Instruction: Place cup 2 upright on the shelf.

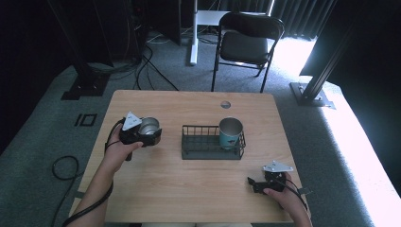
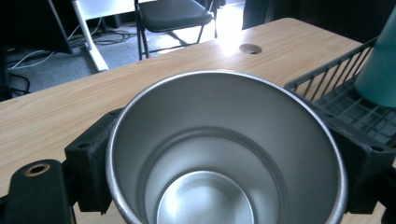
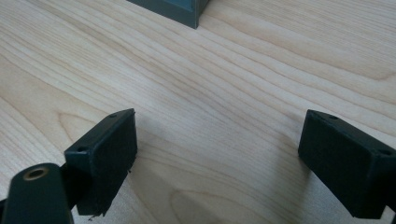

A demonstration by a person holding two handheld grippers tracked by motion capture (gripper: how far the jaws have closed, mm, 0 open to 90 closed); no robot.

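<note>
Steel cup (image 2: 224, 154) between left fingers (image 2: 91, 158) (upright)

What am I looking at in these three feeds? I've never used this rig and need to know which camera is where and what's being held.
A person at a wooden table holds a hand-held gripper in each hand. The high view looks down from above. The other two cameras ride on the grippers, looking along their black jaws. The left hand-held gripper is shut on a bare steel cup, empty inside. The right hand-held gripper is open, low over bare wood. On the table sits a dark wire basket holding a teal cup.
</note>
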